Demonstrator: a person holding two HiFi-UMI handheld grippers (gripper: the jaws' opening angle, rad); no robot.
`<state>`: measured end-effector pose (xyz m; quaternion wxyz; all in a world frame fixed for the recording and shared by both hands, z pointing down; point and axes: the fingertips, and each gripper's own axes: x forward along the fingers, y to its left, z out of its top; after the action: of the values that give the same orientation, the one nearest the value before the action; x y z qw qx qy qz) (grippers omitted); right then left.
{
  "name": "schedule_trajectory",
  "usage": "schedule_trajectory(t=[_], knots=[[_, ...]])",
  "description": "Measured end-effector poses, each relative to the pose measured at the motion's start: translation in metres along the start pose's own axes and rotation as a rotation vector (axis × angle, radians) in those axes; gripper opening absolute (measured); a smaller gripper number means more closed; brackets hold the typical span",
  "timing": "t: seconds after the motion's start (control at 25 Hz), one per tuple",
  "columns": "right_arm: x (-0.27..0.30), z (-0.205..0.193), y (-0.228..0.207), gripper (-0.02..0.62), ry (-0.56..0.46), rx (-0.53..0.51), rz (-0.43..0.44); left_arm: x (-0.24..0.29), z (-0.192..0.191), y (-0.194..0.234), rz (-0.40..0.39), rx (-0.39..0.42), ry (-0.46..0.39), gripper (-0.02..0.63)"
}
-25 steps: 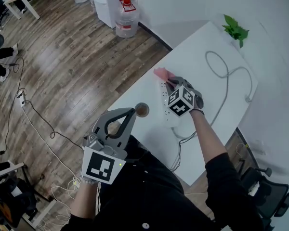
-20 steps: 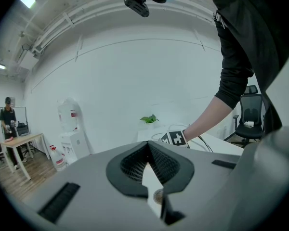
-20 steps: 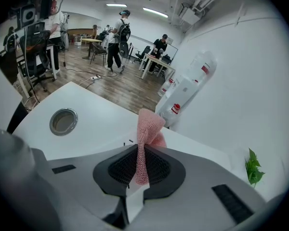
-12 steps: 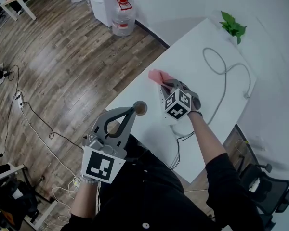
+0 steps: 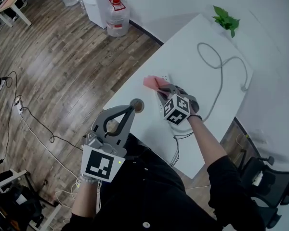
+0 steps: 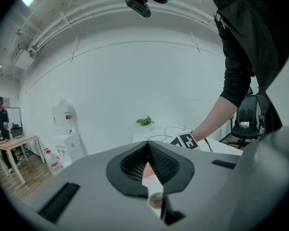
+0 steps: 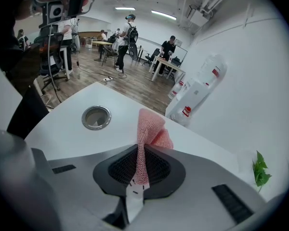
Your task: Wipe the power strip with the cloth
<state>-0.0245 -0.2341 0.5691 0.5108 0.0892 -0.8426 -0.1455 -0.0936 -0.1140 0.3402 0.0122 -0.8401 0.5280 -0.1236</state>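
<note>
My right gripper (image 5: pixel 161 92) is shut on a pink cloth (image 5: pixel 152 83) and holds it down on the white table (image 5: pixel 192 47). In the right gripper view the cloth (image 7: pixel 147 134) stands up pinched between the jaws of this gripper (image 7: pixel 143 149). A bit of the white power strip (image 7: pixel 133 190) shows under it. In the head view the strip (image 5: pixel 165 78) is mostly hidden by the gripper and cloth. My left gripper (image 5: pixel 131 110) hangs shut and empty at the table's near-left edge; its tips (image 6: pixel 147 144) meet.
A round metal grommet (image 5: pixel 137 105) sits in the table by the left gripper's tips. A grey cable (image 5: pixel 216 64) loops across the far table toward a green plant (image 5: pixel 225 19). Water bottles (image 5: pixel 116 12) stand on the wood floor; an office chair (image 5: pixel 267 186) is at right.
The right gripper has drawn the cloth a little along the strip toward the near edge and the grommet. The left gripper has stayed shut in about the same place.
</note>
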Motion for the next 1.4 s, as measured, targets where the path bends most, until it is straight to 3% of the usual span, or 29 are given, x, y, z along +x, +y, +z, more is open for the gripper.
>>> schedule_trajectory(t=[0.88, 1.4], knots=[[-0.051, -0.031, 0.091, 0.049, -0.036, 0.025, 0.052, 0.019, 0.017, -0.036, -0.094, 0.033, -0.027, 0.014], [-0.070, -0.051, 0.125, 0.049, -0.032, 0.120, 0.048, 0.025, 0.021, -0.049, -0.133, 0.048, -0.024, 0.014]])
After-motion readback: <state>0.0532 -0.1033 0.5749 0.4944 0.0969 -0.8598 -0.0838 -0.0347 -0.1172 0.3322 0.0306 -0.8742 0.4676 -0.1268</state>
